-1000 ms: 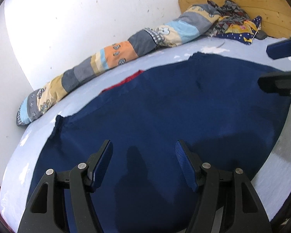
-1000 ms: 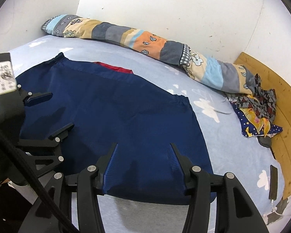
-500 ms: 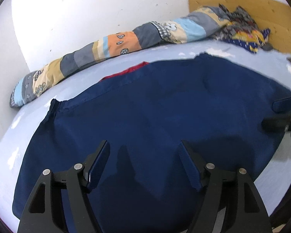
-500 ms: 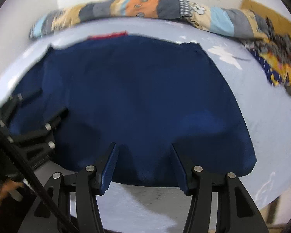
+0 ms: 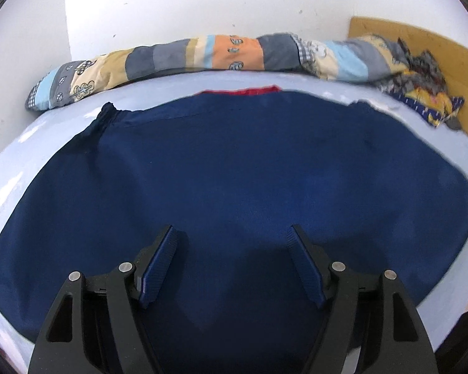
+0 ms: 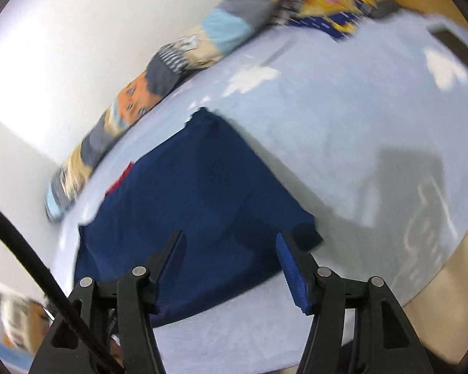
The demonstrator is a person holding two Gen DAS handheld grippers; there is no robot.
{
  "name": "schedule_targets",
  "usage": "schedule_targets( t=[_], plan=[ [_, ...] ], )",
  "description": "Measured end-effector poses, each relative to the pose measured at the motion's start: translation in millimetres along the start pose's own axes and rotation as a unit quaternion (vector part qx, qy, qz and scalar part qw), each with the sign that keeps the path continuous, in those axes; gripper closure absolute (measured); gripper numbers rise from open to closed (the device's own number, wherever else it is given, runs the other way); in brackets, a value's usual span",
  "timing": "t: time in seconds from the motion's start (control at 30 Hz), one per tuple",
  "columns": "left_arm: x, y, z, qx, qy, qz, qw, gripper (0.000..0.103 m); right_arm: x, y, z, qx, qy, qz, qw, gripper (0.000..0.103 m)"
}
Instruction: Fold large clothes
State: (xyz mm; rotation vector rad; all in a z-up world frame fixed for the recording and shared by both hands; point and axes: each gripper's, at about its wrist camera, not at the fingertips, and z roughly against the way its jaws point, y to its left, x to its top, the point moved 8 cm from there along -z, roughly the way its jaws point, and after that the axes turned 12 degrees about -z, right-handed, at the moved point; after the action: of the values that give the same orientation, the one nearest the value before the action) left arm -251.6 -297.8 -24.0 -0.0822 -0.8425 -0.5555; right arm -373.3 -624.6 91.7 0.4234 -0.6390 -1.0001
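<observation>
Change: my right gripper (image 6: 229, 265) has swung along the near hem to the garment's right corner and rolled; the left gripper (image 5: 232, 261) has shifted slightly toward mid-hem.
Jaws: left apart, nothing between them; right opening, nothing clamped, the corner lying under them.
Garment: navy garment (image 5: 234, 168) spread flat on the bed (image 6: 343, 118), red lining (image 5: 252, 90) showing at its far edge.
Step, my judgement: I should seat each gripper on a near corner, pinching both layers, then lift evenly.
Surface: pale blue sheet, soft, likely to drag.
Room: patchwork bolster (image 5: 202, 53) along the white wall; crumpled clothes (image 5: 421, 93) by the wooden headboard (image 5: 436, 50).
</observation>
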Motion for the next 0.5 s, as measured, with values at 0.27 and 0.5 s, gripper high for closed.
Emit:
schedule_targets(
  t=[0.27, 0.5],
  plan=[
    [-8, -24, -1, -0.013, 0.000, -0.006, 0.9999, 0.027, -12, -32, -9, 0.057, 0.043, -0.122, 0.990, 0.031],
    [-8, -25, 1, 0.012, -0.014, 0.000, 0.9998, 0.026, -16, -35, -27, 0.074, 0.060, -0.152, 0.984, 0.029]
  ],
)
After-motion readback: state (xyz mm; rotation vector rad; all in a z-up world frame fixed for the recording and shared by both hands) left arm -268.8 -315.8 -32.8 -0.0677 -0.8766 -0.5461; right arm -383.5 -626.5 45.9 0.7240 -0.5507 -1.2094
